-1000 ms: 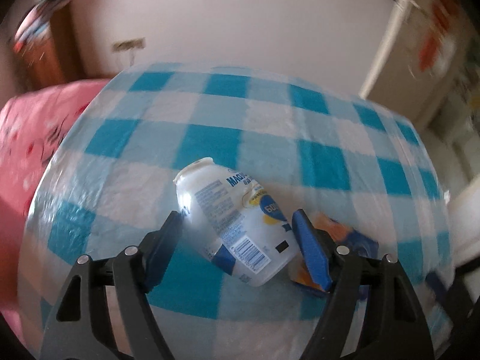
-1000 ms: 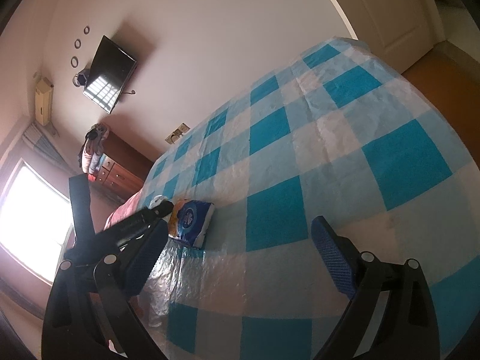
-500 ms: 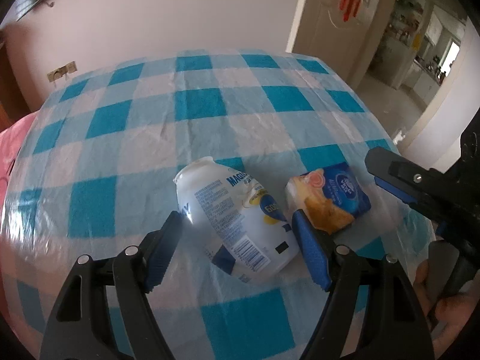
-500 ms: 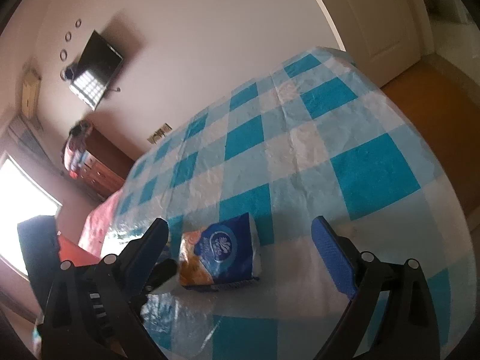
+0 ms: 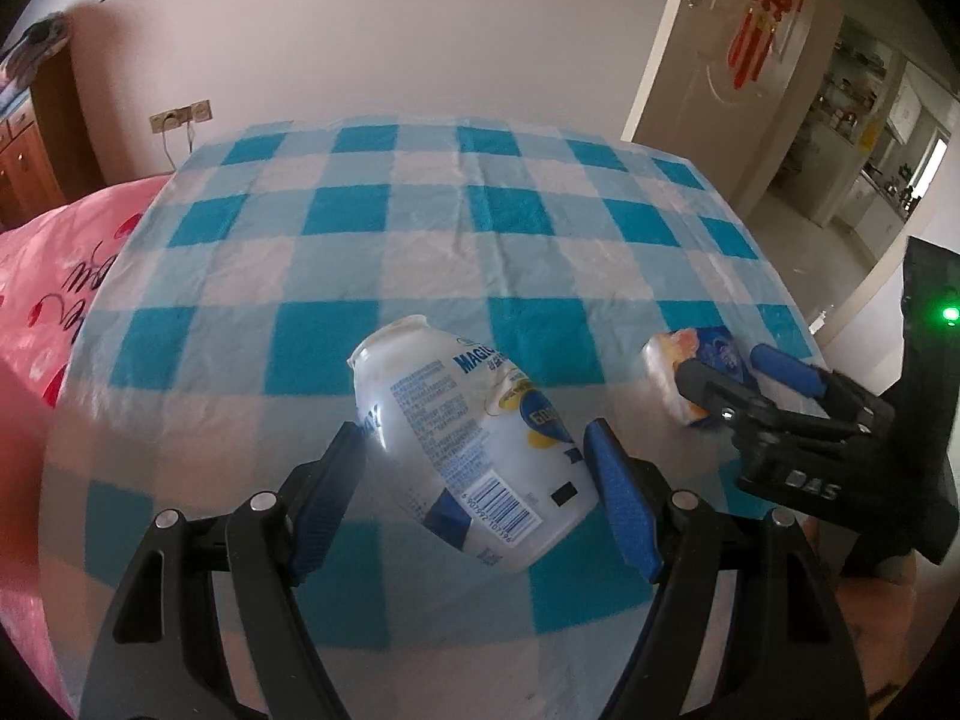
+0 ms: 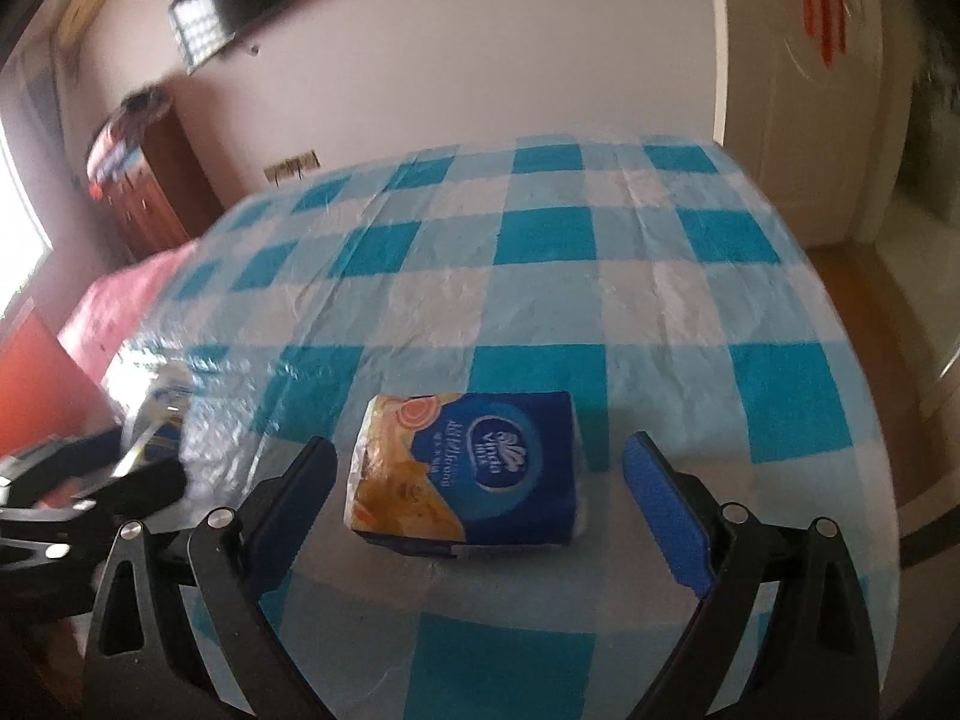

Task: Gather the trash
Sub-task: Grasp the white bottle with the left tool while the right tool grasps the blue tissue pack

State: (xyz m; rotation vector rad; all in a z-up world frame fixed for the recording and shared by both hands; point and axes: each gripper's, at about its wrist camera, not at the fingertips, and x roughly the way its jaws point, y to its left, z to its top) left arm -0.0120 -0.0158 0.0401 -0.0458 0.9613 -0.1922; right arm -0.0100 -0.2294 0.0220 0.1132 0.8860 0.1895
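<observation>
The white plastic bottle (image 5: 474, 450) sits gripped between the blue pads of the left gripper (image 5: 477, 495), neck pointing away and tilted left, barcode end nearest the camera; it looks to be raised off the checked cloth (image 5: 420, 228), though that cannot be told for sure. The bottle is smooth, light and rounded, and the pads meet it on its widest part near the base; my judgement is that it could squirt forward out of the jaws if the hand swings or rolls, or buckle and slip if squeezed harder.

The blue tissue pack (image 6: 465, 471) lies flat on the desk just right of the bottle; the right gripper (image 6: 480, 501) has its jaws released and standing wide to either side of it, with clear gaps on both sides. The pack is soft and its wrapper slick; closing on the top layer alone would likely pinch film and let it drop, and closing too low could catch the loose plastic cloth and drag it.

In the left wrist view the right gripper's fingers (image 5: 780, 369) lie close to the bottle's side; the two tools could knock together. The desk edge and the wooden floor (image 6: 870, 294) lie just right of the pack; a nudge could send it over.
</observation>
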